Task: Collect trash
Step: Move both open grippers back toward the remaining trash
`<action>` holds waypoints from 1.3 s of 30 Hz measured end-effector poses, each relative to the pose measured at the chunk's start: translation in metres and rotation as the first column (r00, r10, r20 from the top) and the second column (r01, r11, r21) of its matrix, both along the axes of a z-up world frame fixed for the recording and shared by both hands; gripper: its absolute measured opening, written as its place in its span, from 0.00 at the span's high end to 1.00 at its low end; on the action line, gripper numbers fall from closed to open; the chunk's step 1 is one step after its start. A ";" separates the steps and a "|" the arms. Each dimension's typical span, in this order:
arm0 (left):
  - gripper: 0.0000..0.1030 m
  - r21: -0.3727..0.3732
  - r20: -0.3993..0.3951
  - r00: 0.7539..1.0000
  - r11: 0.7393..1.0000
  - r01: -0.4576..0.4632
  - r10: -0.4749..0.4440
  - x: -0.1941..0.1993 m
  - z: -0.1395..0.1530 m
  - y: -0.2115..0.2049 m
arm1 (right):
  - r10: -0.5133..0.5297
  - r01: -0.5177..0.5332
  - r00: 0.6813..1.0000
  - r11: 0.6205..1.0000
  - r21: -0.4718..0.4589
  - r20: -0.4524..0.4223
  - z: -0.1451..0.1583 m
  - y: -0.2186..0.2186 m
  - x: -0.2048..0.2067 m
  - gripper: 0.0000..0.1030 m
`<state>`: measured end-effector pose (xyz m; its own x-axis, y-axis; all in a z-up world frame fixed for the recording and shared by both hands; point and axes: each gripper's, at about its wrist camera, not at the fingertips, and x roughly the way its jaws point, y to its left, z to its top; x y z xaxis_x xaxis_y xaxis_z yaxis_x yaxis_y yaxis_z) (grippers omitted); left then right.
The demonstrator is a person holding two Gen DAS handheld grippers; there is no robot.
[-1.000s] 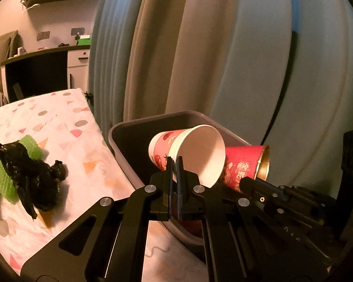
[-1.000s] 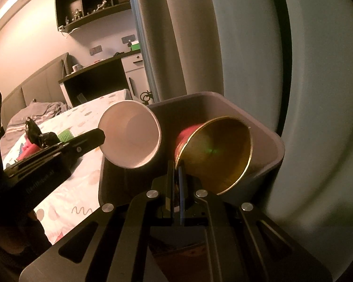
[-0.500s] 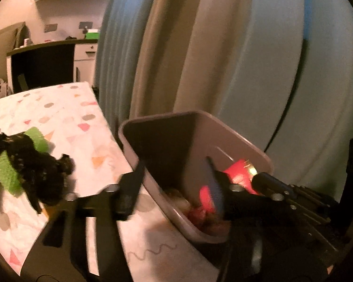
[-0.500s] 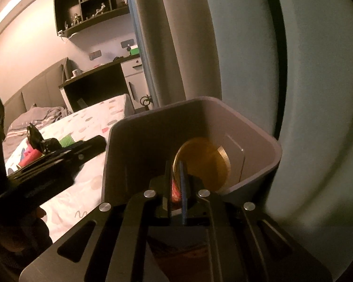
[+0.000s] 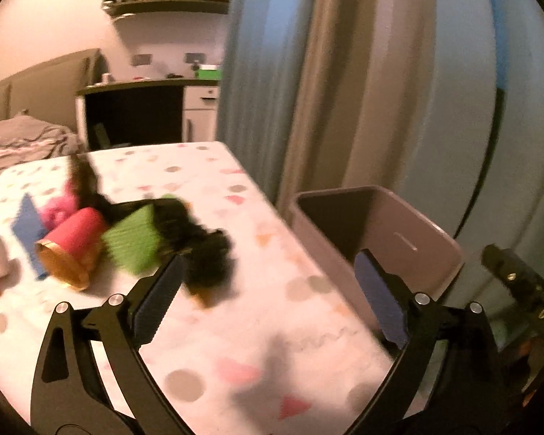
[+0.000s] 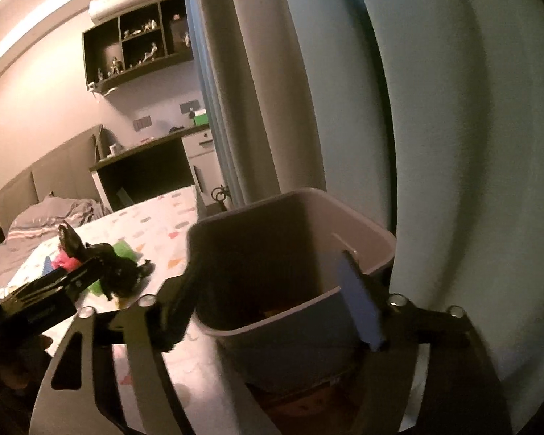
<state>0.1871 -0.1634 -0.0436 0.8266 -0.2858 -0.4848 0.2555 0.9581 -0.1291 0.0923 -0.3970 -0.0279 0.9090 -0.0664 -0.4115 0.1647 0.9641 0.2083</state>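
A grey plastic bin (image 5: 409, 239) stands off the bed's right edge; it also shows in the right wrist view (image 6: 366, 239). My left gripper (image 5: 268, 297) is open and empty above the bed, left of the bin. My right gripper (image 6: 275, 297) is open and empty over the bin's near rim. On the bed lie a red paper cup with a gold rim (image 5: 72, 250), a green piece (image 5: 134, 239), a crumpled black bag (image 5: 203, 250), a pink piece (image 5: 60, 206) and a blue piece (image 5: 27, 232). The bin's contents are mostly hidden.
The bed has a white sheet with coloured spots (image 5: 257, 330). Blue and beige curtains (image 5: 380, 72) hang behind the bin. A dark desk (image 5: 134, 112) and a wall shelf (image 6: 137, 50) stand at the back. A grey blanket (image 5: 21, 145) lies at the far left.
Both grippers opened and let go of their cups, which dropped into the bin. The left gripper swung left toward the trash on the bed. The right gripper stays over the bin.
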 end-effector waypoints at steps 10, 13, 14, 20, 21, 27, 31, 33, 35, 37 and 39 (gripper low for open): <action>0.09 0.052 0.070 0.976 0.976 -0.212 0.208 -0.041 0.003 0.080 | 0.104 -0.104 0.994 0.994 -0.026 0.019 0.007 0.059 -0.014 0.19; 0.09 0.033 0.064 0.964 0.965 -0.260 0.258 -0.049 0.004 0.107 | 0.145 -0.145 0.989 0.989 -0.027 0.030 0.010 0.082 -0.016 0.19; 0.09 0.031 0.065 0.961 0.962 -0.273 0.270 -0.051 0.004 0.113 | 0.163 -0.162 0.986 0.986 -0.026 0.035 0.011 0.090 -0.016 0.19; 0.09 0.023 0.084 0.927 0.929 -0.369 0.366 -0.069 0.007 0.165 | 0.226 -0.224 0.973 0.973 -0.054 0.042 0.011 0.133 -0.015 0.19; 0.09 0.020 0.083 0.923 0.925 -0.379 0.377 -0.072 0.006 0.171 | 0.237 -0.235 0.971 0.970 -0.053 0.039 0.010 0.140 -0.014 0.19; 0.09 0.001 0.074 0.885 0.887 -0.462 0.461 -0.086 0.004 0.221 | 0.295 -0.293 0.955 0.954 -0.061 0.032 0.008 0.175 -0.013 0.19; 0.09 -0.008 0.067 0.852 0.854 -0.520 0.520 -0.089 0.003 0.256 | 0.330 -0.326 0.943 0.942 -0.086 0.034 0.008 0.198 -0.012 0.19; 0.09 -0.014 0.069 0.836 0.839 -0.544 0.544 -0.091 0.003 0.272 | 0.347 -0.343 0.937 0.935 -0.088 0.032 0.009 0.208 -0.009 0.19; 0.09 -0.023 0.071 0.821 0.824 -0.566 0.566 -0.090 0.003 0.291 | 0.362 -0.358 0.932 0.930 -0.089 0.031 0.009 0.215 -0.007 0.19; 0.09 -0.027 0.062 0.812 0.814 -0.580 0.581 -0.088 0.002 0.305 | 0.374 -0.370 0.927 0.924 -0.090 0.030 0.009 0.223 -0.003 0.19; 0.09 -0.039 0.039 0.811 0.812 -0.583 0.584 -0.083 -0.002 0.321 | 0.387 -0.383 0.922 0.919 -0.091 0.027 0.009 0.231 0.000 0.19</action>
